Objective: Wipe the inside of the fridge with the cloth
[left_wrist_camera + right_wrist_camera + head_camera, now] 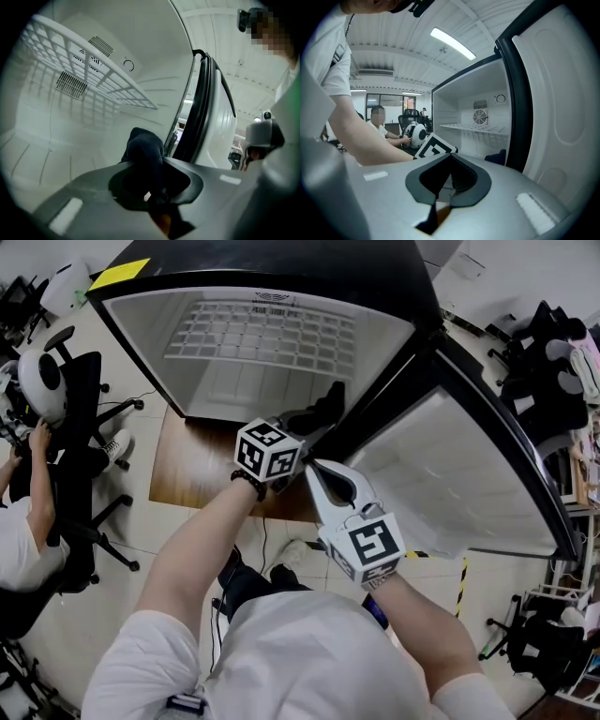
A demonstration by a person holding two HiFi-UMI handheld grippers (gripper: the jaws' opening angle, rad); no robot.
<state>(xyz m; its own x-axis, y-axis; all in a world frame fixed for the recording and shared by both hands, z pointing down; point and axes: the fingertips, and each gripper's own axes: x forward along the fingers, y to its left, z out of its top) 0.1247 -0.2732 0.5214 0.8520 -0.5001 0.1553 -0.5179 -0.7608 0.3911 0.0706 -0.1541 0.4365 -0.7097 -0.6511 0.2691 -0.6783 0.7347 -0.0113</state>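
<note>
The black fridge (412,296) stands open, with a white inside and a wire shelf (262,334) across it. My left gripper (314,423) reaches in at the lower right of the opening and is shut on a dark blue cloth (326,404). In the left gripper view the cloth (145,150) bunches up out of the jaws, close to the white inner wall (70,140) beneath the shelf (93,70). My right gripper (315,471) hangs outside the fridge just behind the left one, shut with nothing in it (447,180). From the right gripper view the cloth (497,157) shows at the door edge.
The fridge door (469,474) stands swung open at the right, its black edge close beside the left gripper. The fridge sits on a wooden board (187,465). A person (28,521) sits on an office chair at the left, and more chairs (553,362) stand at the right.
</note>
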